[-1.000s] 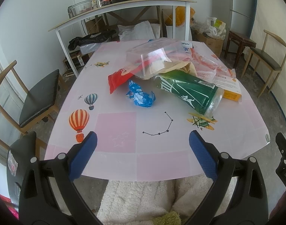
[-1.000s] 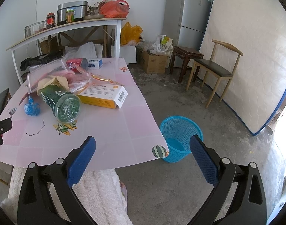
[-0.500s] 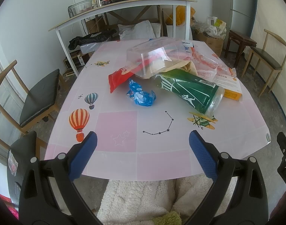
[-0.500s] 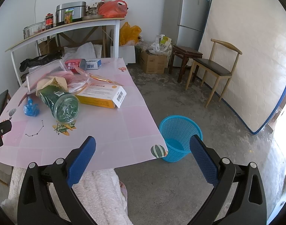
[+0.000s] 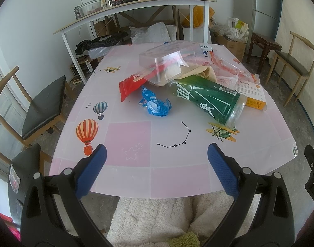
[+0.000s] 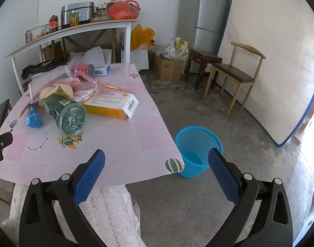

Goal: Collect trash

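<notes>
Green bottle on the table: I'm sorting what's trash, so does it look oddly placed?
Yes. The green plastic bottle lies tipped on its side on the pink table, its neck buried under crumpled brown paper and a clear plastic container.

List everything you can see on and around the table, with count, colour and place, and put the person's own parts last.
table: one, pink patterned top, centre
green bottle: one, lying on its side, table middle
blue wrapper: one, crumpled, left of the bottle
red packet: one, partly under the clear tray
clear plastic tray: one, on top of the pile
orange and white box: one, right of the bottle
red can: one, lying at the far end
small blue and white box: one, beside the can
blue basket: one, on the floor by the table corner
wooden chairs: three, dark seats, two in the left view, one by the mattress
fridge: one, silver, far wall
left tool: one, black with blue pads, open
right tool: one, same colours, open
</notes>
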`<state>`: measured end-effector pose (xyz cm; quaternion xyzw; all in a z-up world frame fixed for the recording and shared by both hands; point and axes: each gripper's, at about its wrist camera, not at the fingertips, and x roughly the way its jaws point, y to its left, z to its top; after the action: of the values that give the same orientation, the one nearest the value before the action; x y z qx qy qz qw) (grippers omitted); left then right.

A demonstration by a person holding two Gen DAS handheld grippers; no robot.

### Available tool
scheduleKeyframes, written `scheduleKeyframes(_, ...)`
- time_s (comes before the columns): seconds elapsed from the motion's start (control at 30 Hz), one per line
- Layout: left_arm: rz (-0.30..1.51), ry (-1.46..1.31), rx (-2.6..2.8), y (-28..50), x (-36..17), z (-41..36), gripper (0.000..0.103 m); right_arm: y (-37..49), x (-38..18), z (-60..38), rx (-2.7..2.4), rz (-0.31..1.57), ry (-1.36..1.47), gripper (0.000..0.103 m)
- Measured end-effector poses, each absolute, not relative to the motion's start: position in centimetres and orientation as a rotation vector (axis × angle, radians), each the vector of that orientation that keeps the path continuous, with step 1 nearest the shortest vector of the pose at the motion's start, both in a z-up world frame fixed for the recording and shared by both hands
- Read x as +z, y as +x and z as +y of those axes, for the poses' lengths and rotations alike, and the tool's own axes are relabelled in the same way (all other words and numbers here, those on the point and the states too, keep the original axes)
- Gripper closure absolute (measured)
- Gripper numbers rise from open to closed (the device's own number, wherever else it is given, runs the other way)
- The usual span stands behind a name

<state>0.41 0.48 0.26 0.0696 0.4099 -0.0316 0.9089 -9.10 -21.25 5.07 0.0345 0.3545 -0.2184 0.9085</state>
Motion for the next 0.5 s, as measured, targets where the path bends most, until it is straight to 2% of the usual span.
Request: scheduleKeyframes(0.5,0.846,0.145,-0.066,0.46,0.25,0.47,0.009,-9.15,5.1,-21.43,-0.451,0.73,0.074,0.005)
